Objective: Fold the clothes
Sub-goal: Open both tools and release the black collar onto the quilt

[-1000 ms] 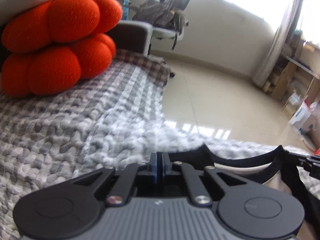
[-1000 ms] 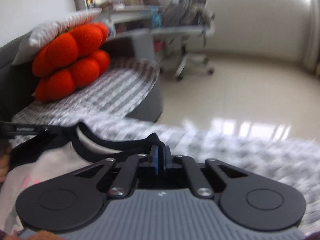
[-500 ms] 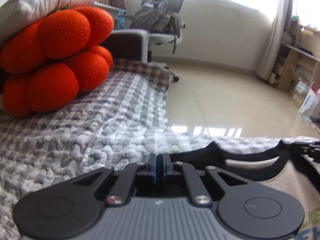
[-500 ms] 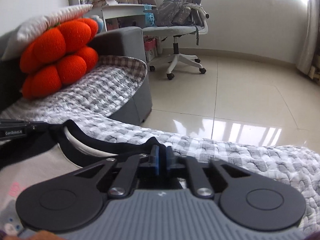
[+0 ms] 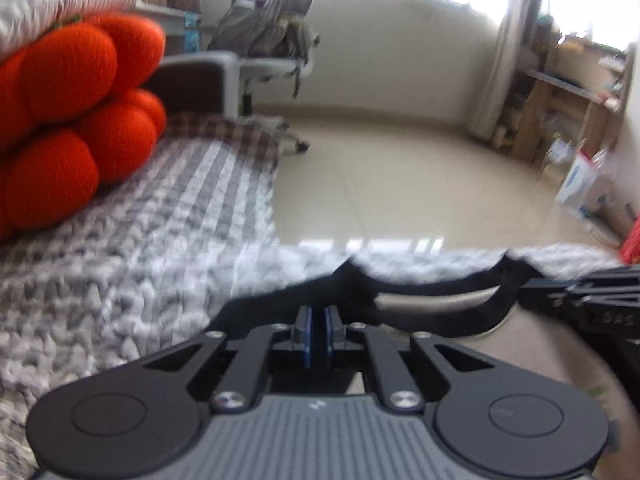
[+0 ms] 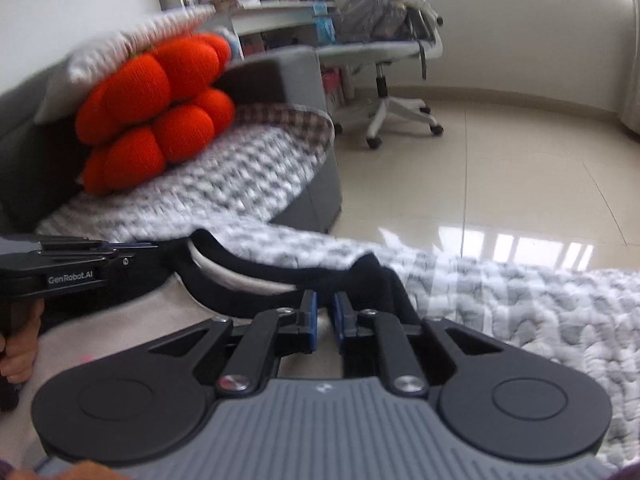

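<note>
1. Garment [image 6: 132, 320]: a soft, pale shirt with a wide black ribbed neckband [image 6: 256, 268]. It lies flat on the blanket at the sofa's front edge, neck opening towards the room, with white inner fabric visible inside the collar.
2. Left gripper [image 5: 319, 334]: black linkage arms, grey ribbed body, blue pads. The jaws stand almost together with a narrow slit between them, at the black shoulder edge of the shirt. Cloth between the pads cannot be confirmed.
3. Right gripper [image 6: 324, 322]: same build. A slim gap shows between its blue pads, at the neckband's other end. Whether the pads pinch the fabric cannot be told.
4. Blanket [image 6: 520, 312]: grey-and-white, chunky, puckered weave, draped over the grey sofa [image 6: 316, 196].
5. Cushion [image 6: 160, 112]: orange, fuzzy, made of bulging rounded lobes, with a white pillow [image 6: 128, 44] resting on top.
6. Beyond: glossy beige tiled floor [image 6: 500, 168] and a wheeled office chair [image 6: 392, 52].
</note>
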`<state>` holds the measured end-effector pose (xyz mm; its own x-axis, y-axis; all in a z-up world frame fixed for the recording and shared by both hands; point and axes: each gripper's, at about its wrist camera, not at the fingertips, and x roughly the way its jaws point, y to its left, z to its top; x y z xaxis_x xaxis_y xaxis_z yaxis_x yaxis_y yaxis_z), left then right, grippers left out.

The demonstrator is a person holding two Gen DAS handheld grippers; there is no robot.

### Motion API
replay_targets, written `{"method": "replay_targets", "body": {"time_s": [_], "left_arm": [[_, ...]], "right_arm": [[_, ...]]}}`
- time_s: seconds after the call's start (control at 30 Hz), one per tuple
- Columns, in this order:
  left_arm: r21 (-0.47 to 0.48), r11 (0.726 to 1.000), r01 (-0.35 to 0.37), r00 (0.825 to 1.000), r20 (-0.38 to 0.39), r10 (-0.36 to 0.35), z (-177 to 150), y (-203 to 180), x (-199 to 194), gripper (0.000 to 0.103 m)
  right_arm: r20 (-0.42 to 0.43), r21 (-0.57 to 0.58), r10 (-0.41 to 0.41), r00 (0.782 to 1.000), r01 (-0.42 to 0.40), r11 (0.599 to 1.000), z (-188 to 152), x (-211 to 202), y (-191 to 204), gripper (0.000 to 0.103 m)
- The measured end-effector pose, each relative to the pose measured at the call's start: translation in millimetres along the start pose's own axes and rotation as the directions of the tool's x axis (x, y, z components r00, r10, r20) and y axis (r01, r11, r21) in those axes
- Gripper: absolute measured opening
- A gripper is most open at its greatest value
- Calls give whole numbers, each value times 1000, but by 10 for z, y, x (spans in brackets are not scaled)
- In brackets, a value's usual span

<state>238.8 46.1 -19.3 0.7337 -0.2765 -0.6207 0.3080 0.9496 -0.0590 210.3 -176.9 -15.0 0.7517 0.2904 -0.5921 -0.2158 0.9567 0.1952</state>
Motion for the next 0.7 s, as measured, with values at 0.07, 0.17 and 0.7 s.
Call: {"method": "replay_targets", "body": {"time_s": [0.07,0.17,0.7], "left_arm": [[-44,999,10,1000,19,-9,-3,59,18,6],[-102,995,7,1000,12,-5,60,114,-8,6],[-11,999,-35,999,-4,35,-78,-434,-1127,28]], "right_arm": [[20,15,4,1000,-4,1000,1,36,-44,15],[30,27,-10,999,9,1000,69,21,-60,15],[121,125,-9,993,-6,992,-94,-1123,65,56]]}}
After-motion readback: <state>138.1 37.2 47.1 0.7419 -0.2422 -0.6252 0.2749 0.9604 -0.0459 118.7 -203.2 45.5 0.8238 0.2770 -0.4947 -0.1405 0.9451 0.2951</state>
